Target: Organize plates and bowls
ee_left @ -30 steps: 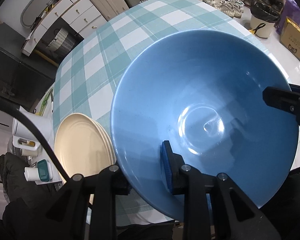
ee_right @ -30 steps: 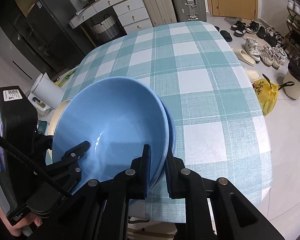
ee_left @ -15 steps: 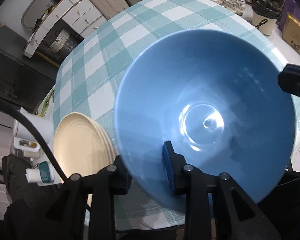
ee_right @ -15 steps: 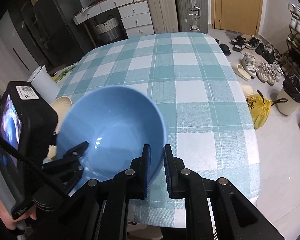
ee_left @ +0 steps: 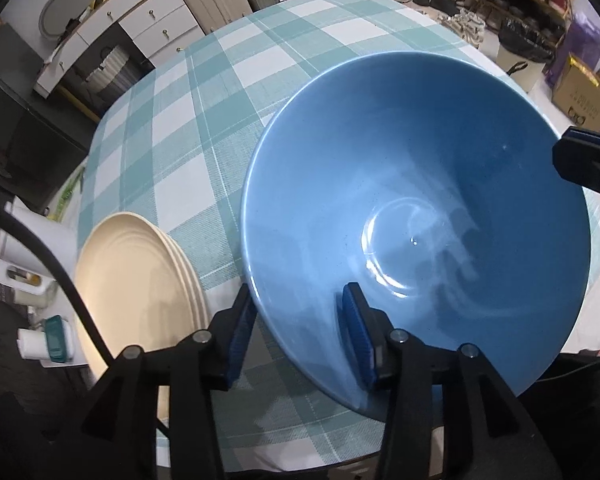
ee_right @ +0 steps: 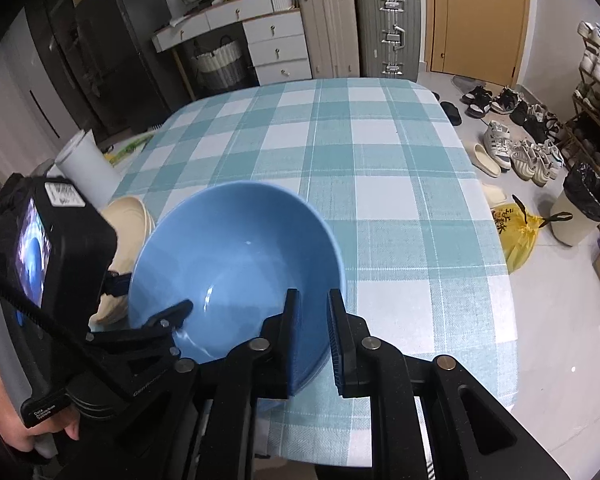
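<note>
Left tongs (ee_left: 296, 334): jaws just widened, now spread either side of the blue bowl (ee_left: 416, 216) rim, one pad outside and one inside; gap visible at the outer pad, so no longer clamping.
Right tongs (ee_right: 314, 334): nearly closed, pinching the near-right wall of the blue bowl, one pad inside, one outside.
Change: a second ago, a lower bowl edge peeking out beneath the blue bowl in the right view; now only one rim visible, bowl seated lower and level on the worktop (ee_right: 380, 152).
Meaning for task: likely a bowl now nested on another and being let go, left side first; right-hand release probably still to come.
Bowl location: directly ahead of both tongs, at the near edge of the worktop.
Plates (ee_left: 136, 280): cream stack just to the left of the left tongs, beside the bowl, apparently not touching it.
Left view only: stepped edges of the stacked plates; the gap at the left outer pad; right tongs' tip at the far rim.
Right view only: hand (ee_right: 28, 428) gripping the left handle; free checked worktop beyond the bowl; right pads closed on the wall.
Hidden: any bowl underneath, not visible in either view.
</note>
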`<state>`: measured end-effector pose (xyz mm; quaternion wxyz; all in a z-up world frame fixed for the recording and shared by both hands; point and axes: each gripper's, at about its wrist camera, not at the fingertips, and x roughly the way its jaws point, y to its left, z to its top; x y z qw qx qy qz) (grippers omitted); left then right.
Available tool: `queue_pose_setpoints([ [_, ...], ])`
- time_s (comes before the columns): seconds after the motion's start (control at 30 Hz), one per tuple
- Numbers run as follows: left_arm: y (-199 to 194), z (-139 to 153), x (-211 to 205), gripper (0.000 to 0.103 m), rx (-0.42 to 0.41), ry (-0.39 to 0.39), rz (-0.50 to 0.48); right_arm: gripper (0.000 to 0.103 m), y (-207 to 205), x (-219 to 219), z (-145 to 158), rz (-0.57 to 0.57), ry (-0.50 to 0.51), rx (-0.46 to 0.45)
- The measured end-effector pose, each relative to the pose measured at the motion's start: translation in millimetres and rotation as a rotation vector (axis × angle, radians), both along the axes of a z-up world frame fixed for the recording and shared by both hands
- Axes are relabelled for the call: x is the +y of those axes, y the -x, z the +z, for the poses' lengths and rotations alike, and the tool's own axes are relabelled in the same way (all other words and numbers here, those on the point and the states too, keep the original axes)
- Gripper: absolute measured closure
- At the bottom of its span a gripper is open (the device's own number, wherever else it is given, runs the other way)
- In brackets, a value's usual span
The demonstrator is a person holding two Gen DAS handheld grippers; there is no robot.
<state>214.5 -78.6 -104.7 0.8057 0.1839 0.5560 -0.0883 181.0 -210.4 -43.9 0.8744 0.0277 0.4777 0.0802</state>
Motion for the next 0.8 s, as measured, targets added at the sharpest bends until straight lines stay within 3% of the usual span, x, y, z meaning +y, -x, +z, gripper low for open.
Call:
queue_pose_setpoints([
  [0.2,0.9,1.9,6.8,0.056,-0.04,0.08,0.012,0.087,0.5,-10.0,6.5,-0.037,-0.01,-0.069],
  [0.33,6.6,11.2,19.2,0.055,-0.127,0.181,0.035,0.082,5.6,-22.5,4.6,-0.077,-0.11,-0.113],
  [0.47,13.7,19.8,36.0,0.051,-0.198,0.273,0.085,0.061,18.0,-25.9,0.8,-0.111,-0.195,-0.185],
  [0.6,30.8,32.9,50.0,0.05,-0.308,0.335,0.125,0.05,37.0,-21.0,2.2,-0.121,-0.244,-0.323],
  [0.67,40.4,37.5,55.6,0.049,-0.362,0.351,0.138,0.033,45.6,-17.3,2.9,-0.118,-0.254,-0.392],
  [0.73,46.8,37.0,58.8,0.044,-0.382,0.373,0.128,0.022,55.3,-14.6,2.5,-0.118,-0.266,-0.468],
  [0.8,48.4,34.5,58.8,0.028,-0.382,0.367,0.126,0.02,63.4,-10.1,3.5,-0.093,-0.258,-0.527],
])
